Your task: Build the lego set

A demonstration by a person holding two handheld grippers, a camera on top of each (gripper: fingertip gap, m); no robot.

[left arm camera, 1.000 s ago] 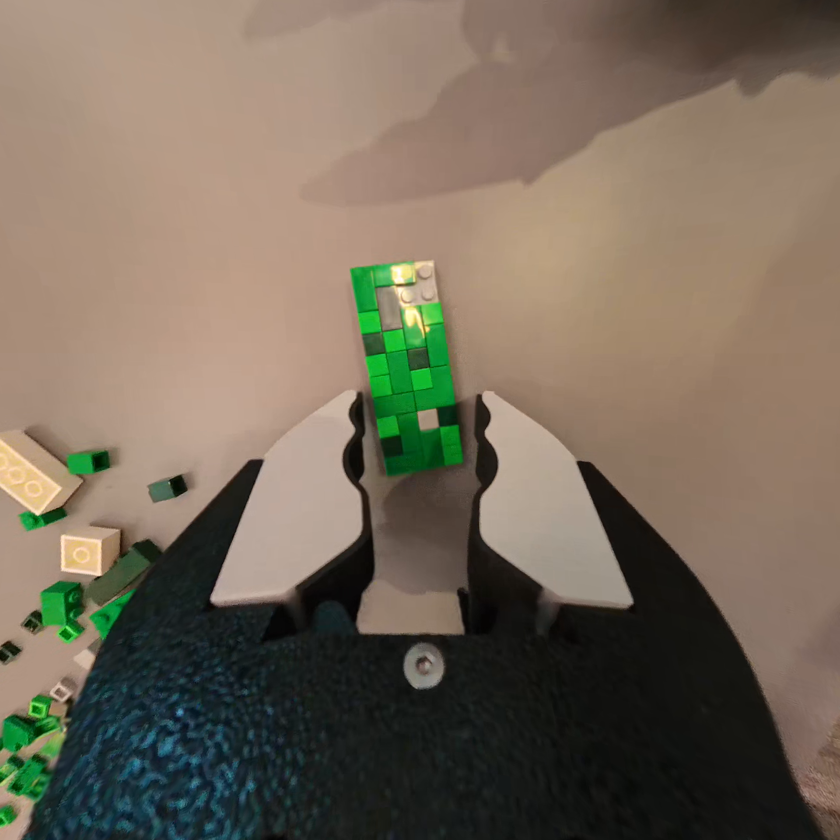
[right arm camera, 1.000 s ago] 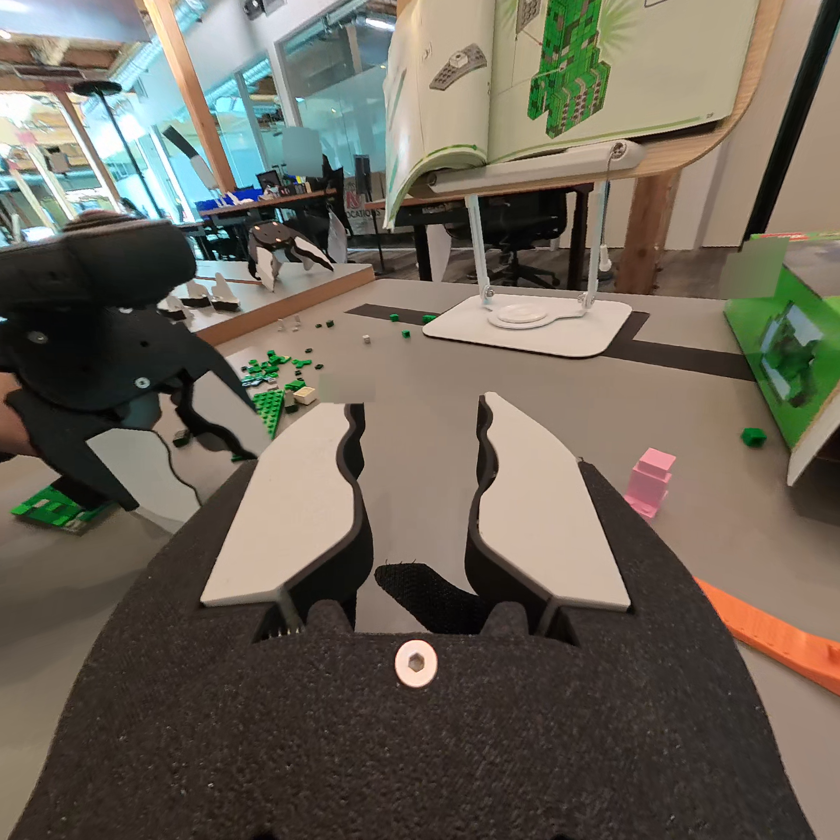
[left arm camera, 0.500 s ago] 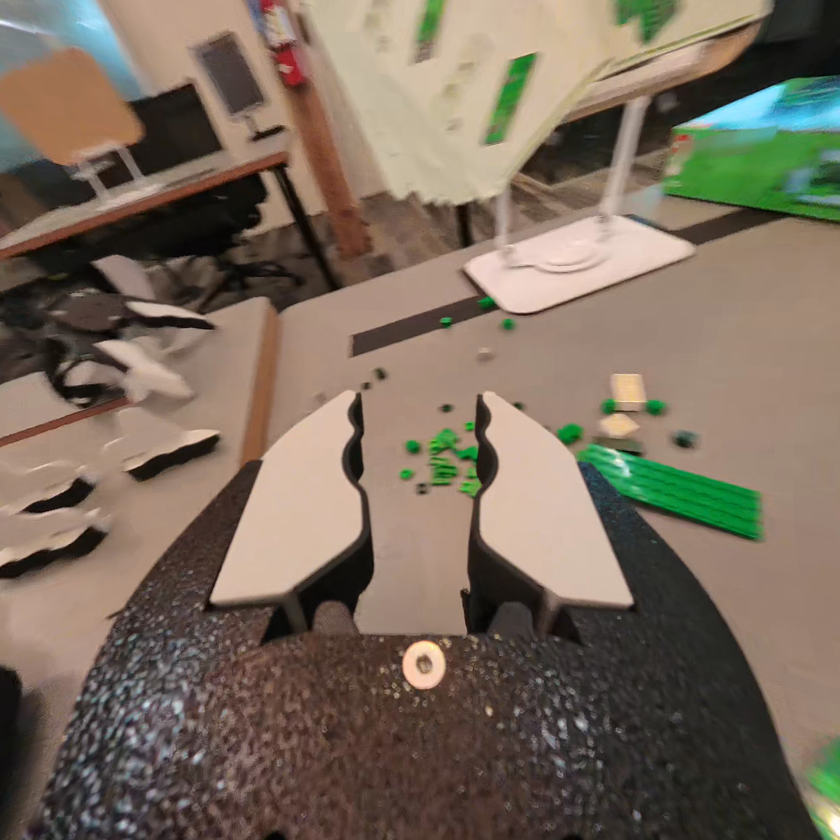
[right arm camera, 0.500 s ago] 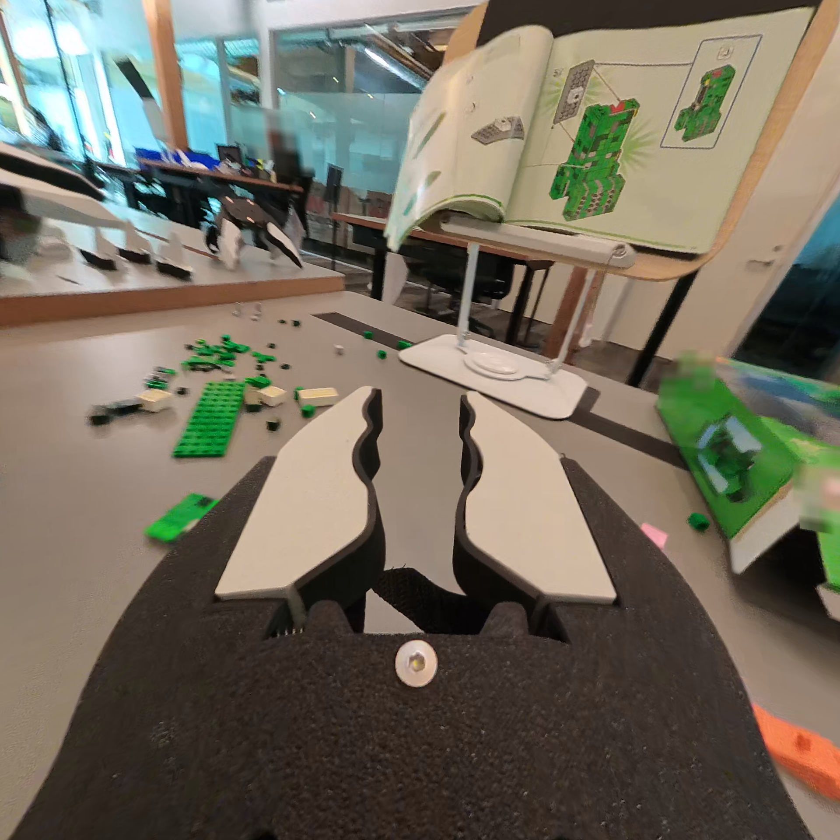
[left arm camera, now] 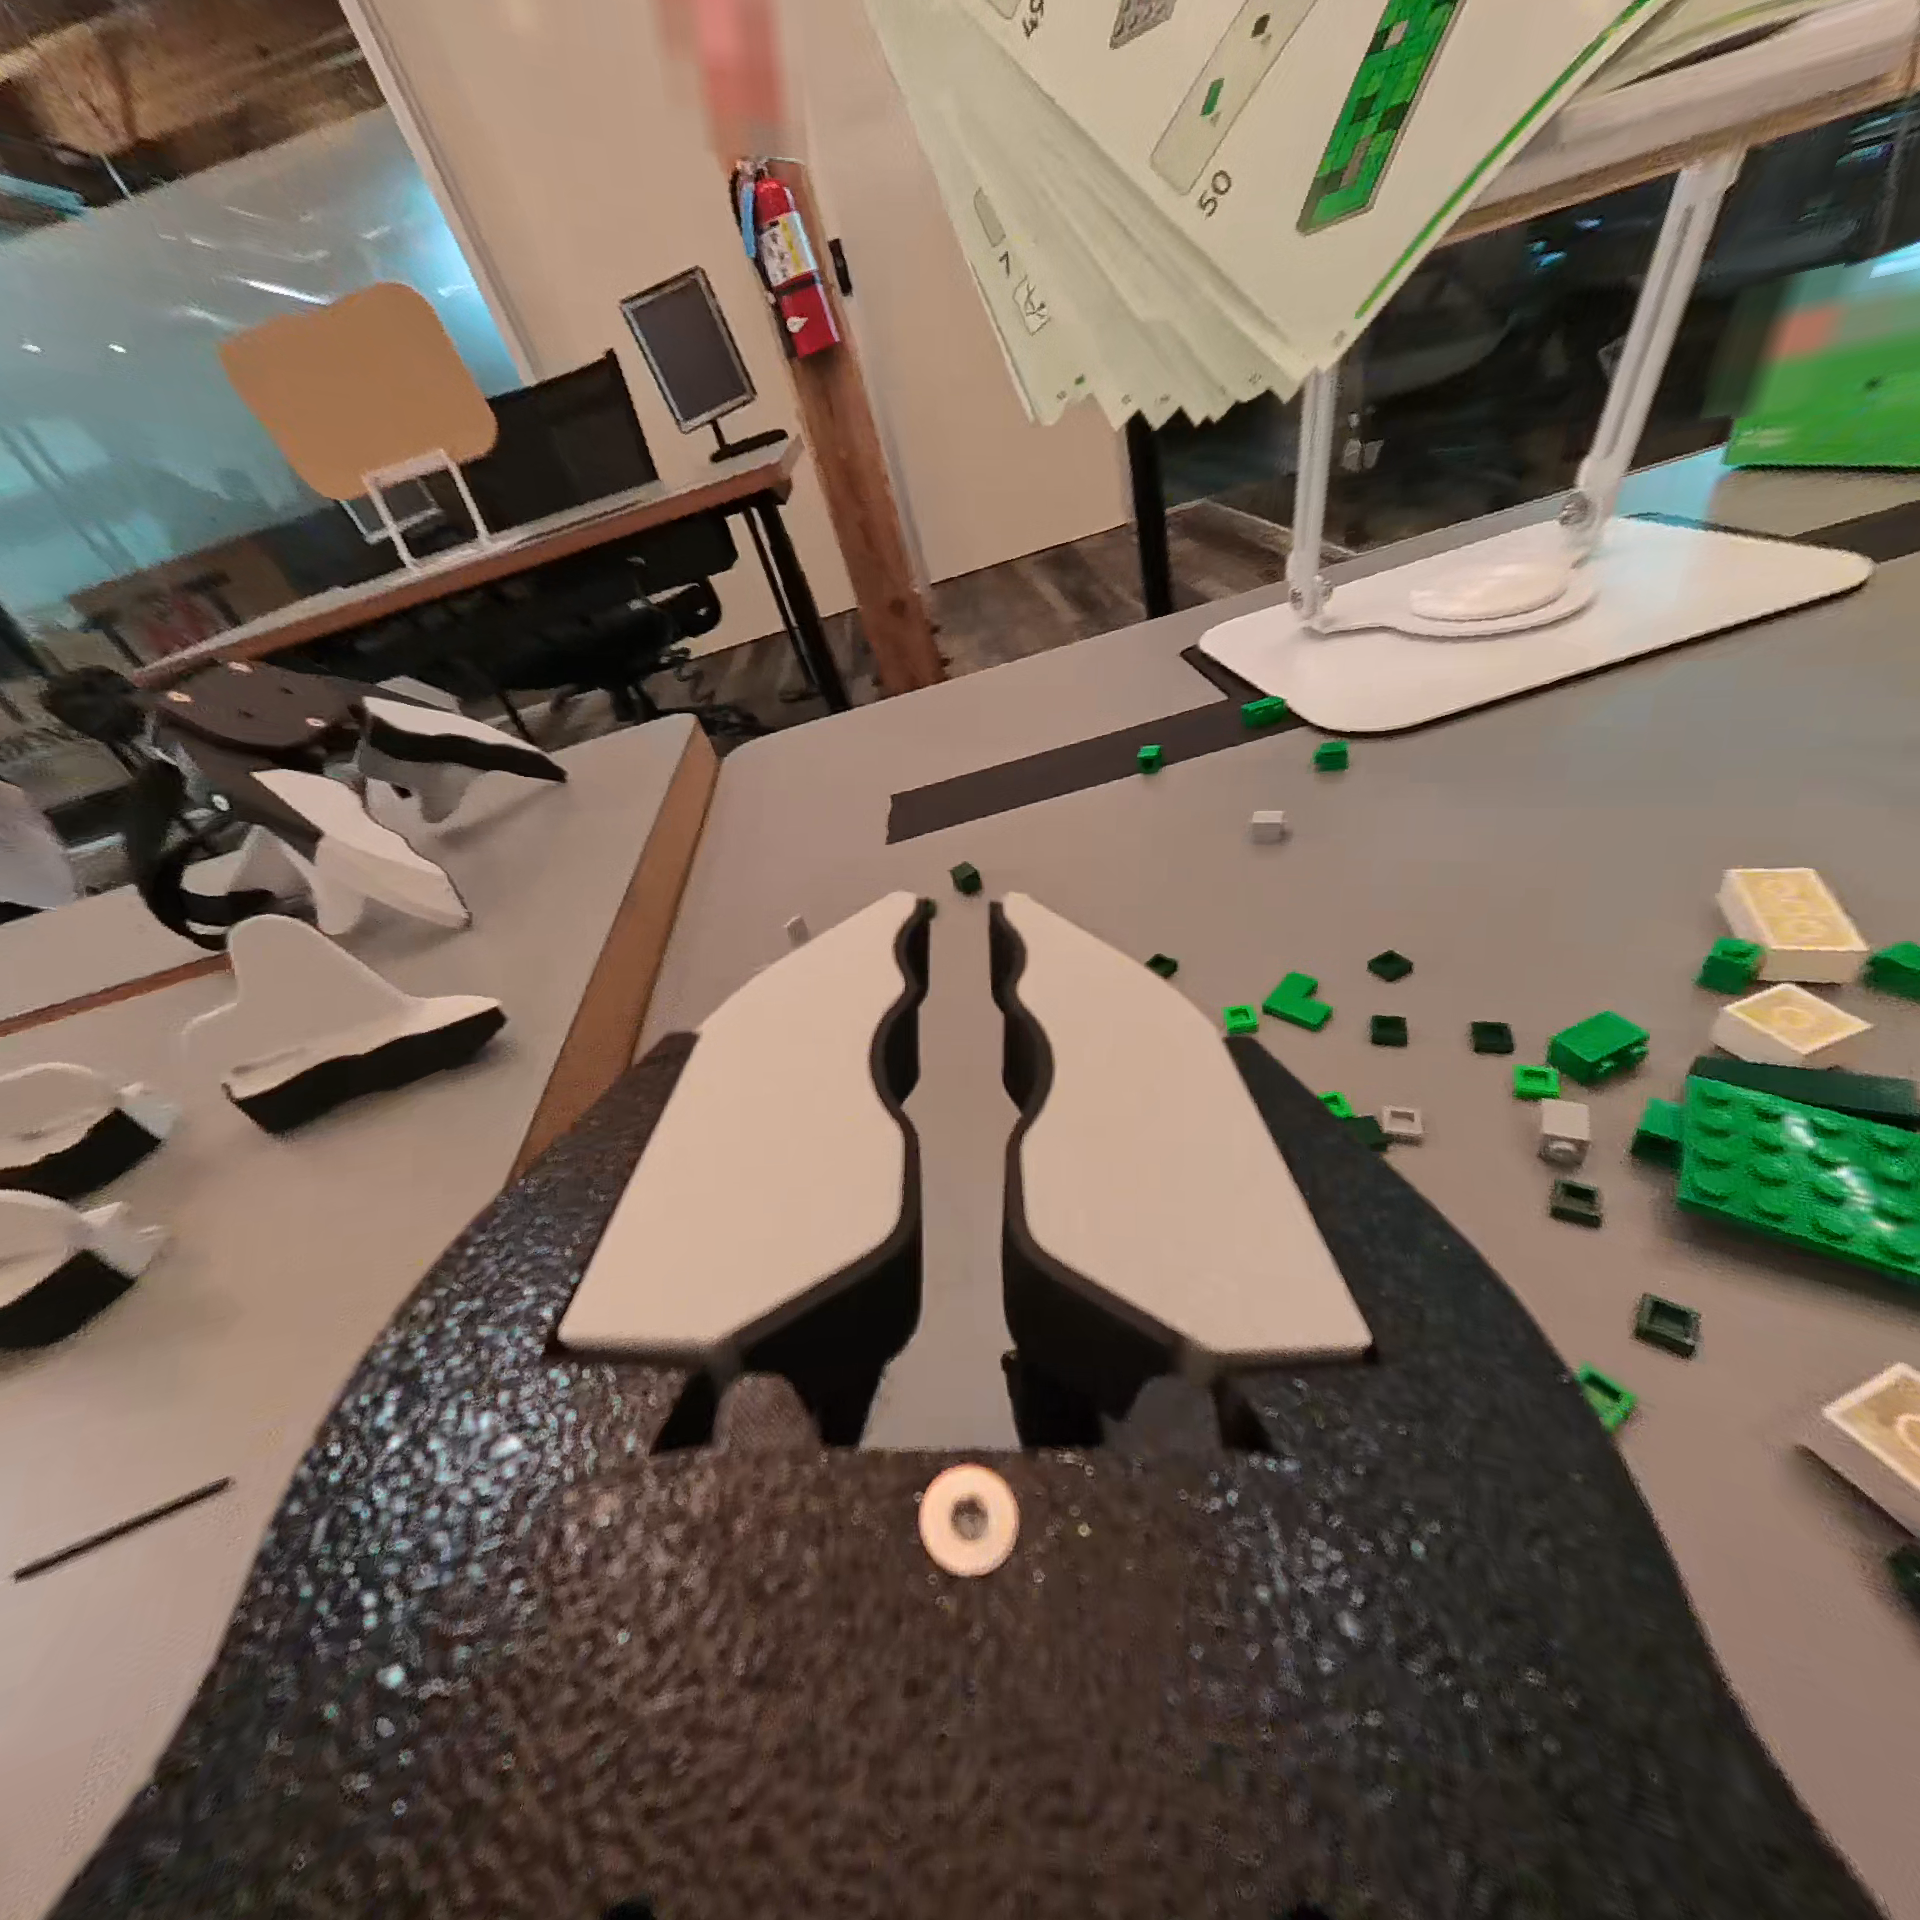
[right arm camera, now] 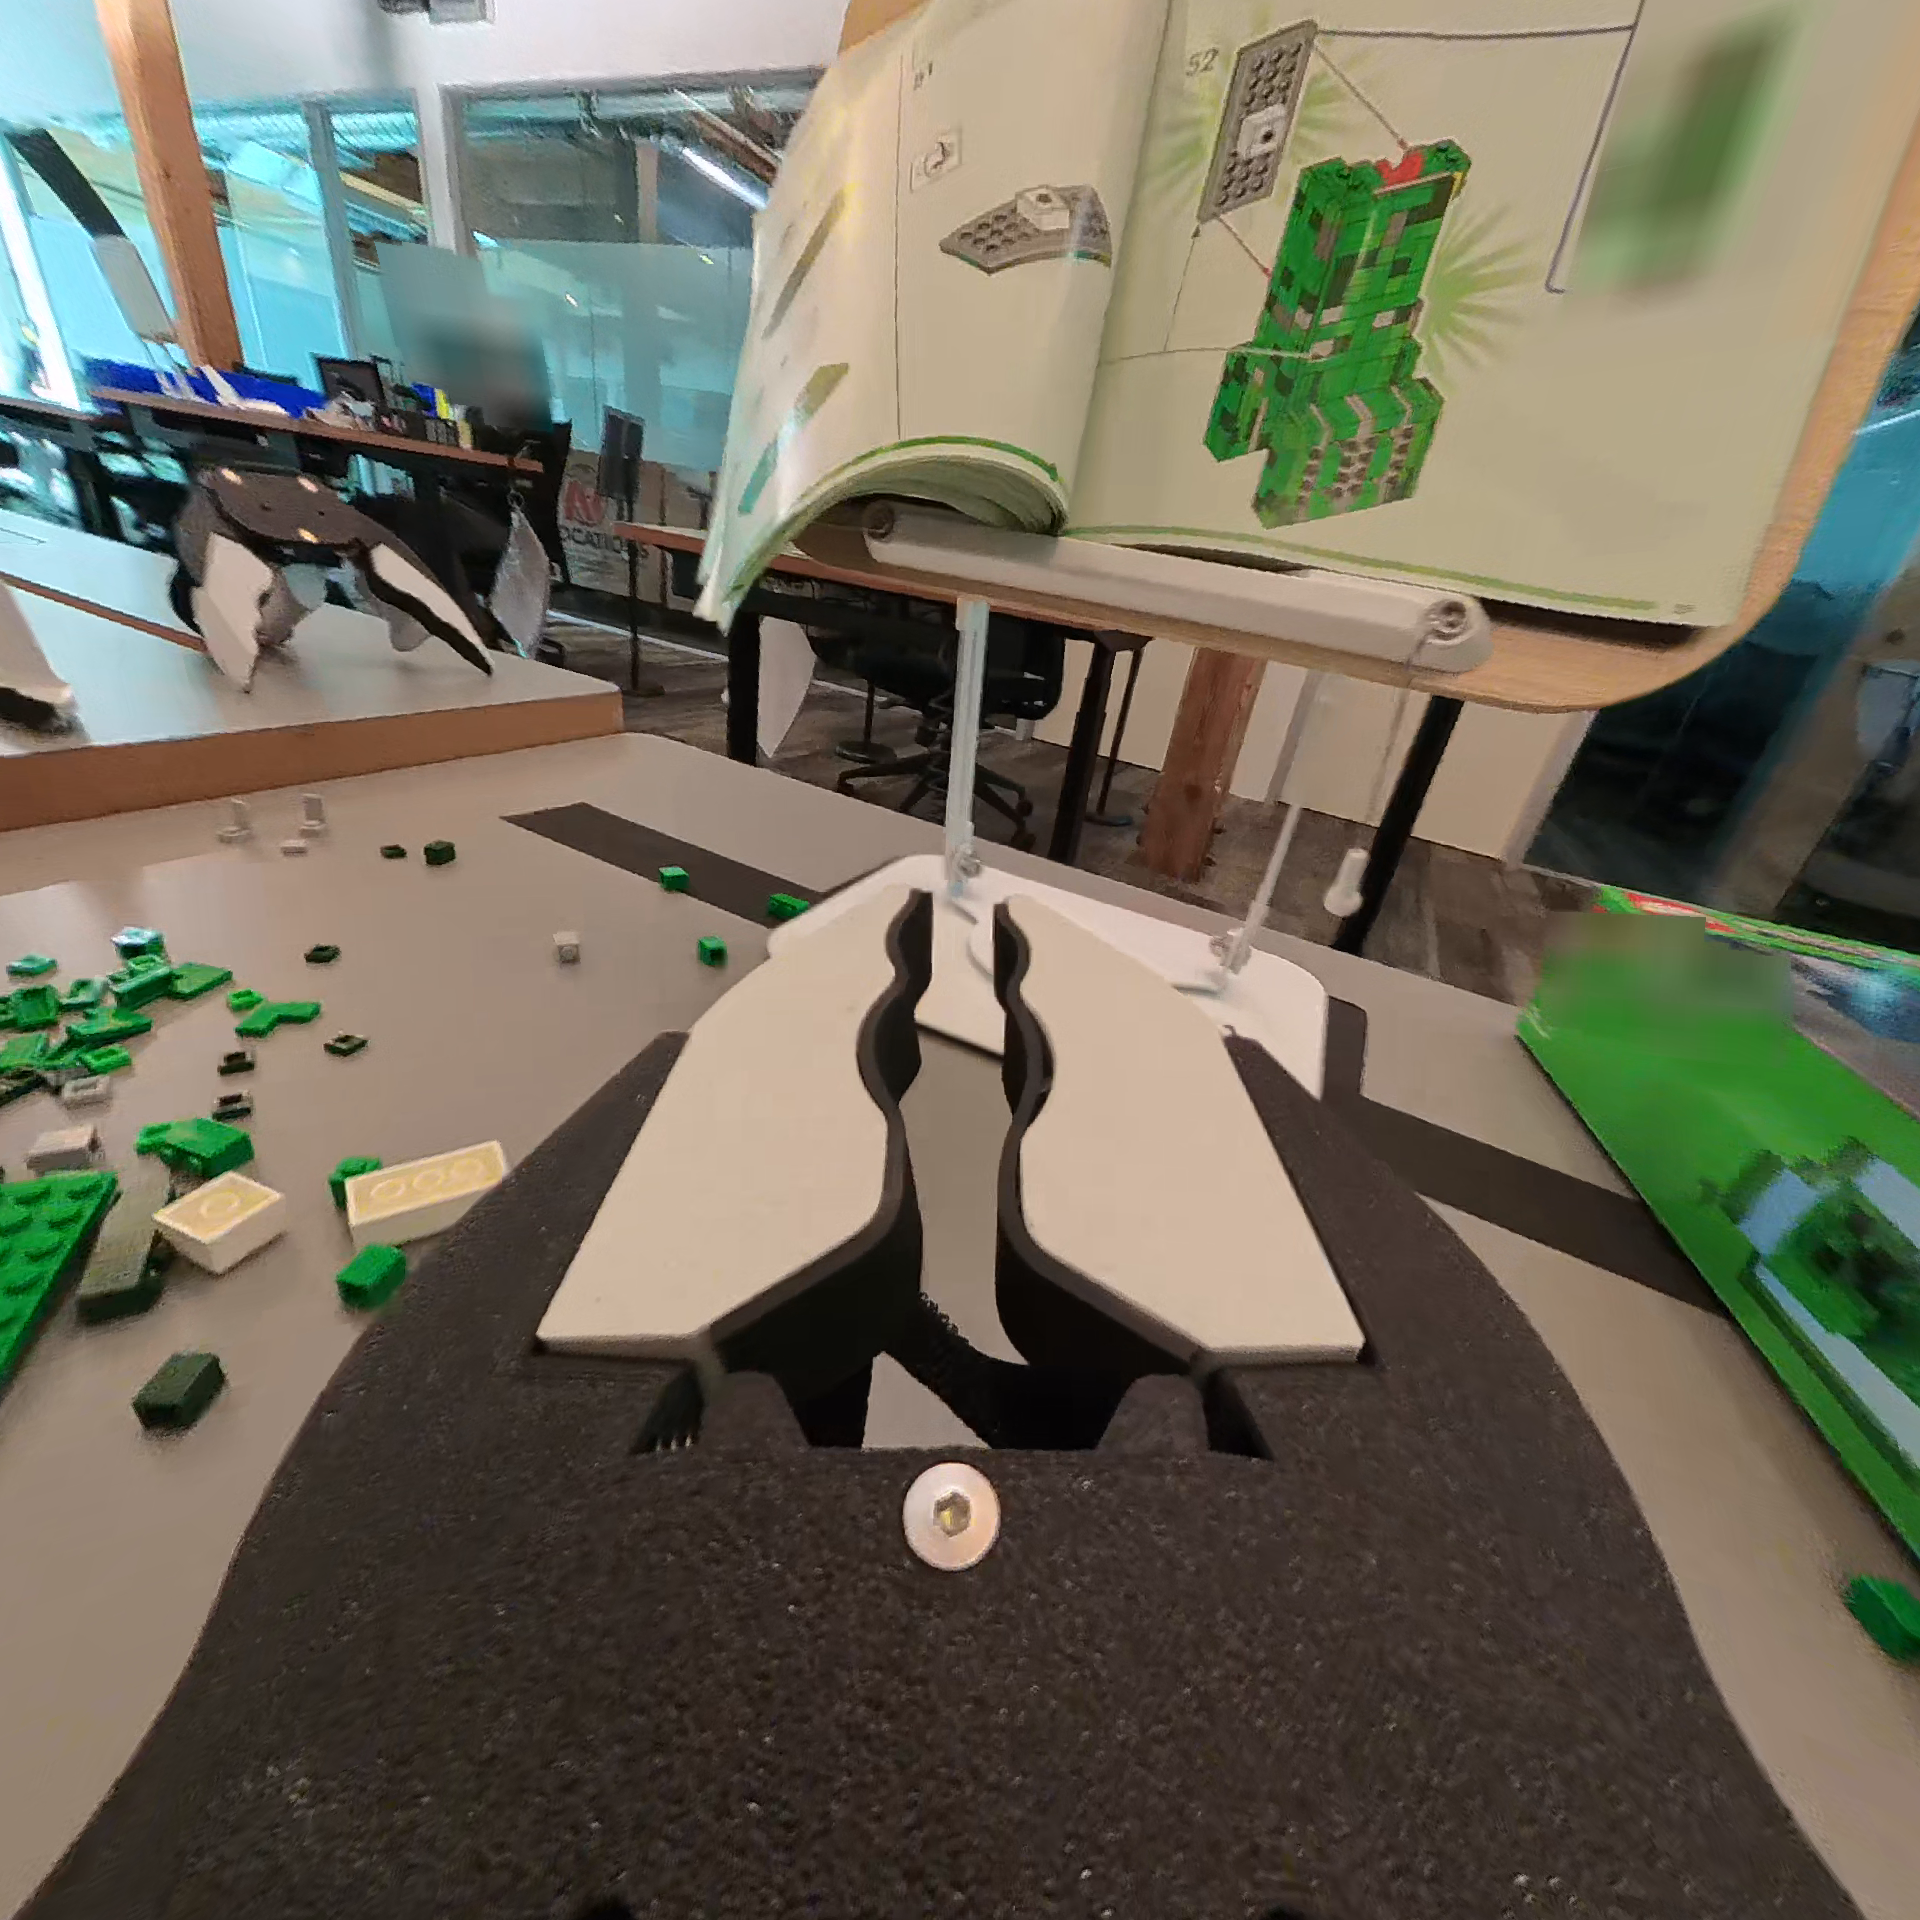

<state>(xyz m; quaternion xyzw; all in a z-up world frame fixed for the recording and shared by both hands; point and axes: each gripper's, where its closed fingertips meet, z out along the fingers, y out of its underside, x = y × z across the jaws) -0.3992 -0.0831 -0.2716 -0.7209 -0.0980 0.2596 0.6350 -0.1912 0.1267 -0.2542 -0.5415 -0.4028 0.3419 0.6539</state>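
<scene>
Both the left claw (left arm camera: 958,909) and right claw (right arm camera: 954,906) hover nearly closed, gripping nothing, above the desk (left arm camera: 1039,831); green bricks (left arm camera: 1294,1000) lie scattered beside them.

A: Left gripper (left arm camera: 958,912)?
B: Jaws narrowly apart, nothing between them; raised over grey table (left arm camera: 1039,831); nearest is a dark green 1x1 brick (left arm camera: 966,878) just past the tips; loose green pieces (left arm camera: 1392,1029) and cream bricks (left arm camera: 1789,925) scattered to its right; green studded plate (left arm camera: 1808,1174) flat nearby.

A: Right gripper (right arm camera: 954,914)?
B: Same narrow gap, bare; aimed at white book stand base (right arm camera: 1257,997); open instruction booklet (right arm camera: 1195,312) above; green box (right arm camera: 1714,1122) to its right; cream bricks (right arm camera: 426,1190) and green bits to its left.
</scene>
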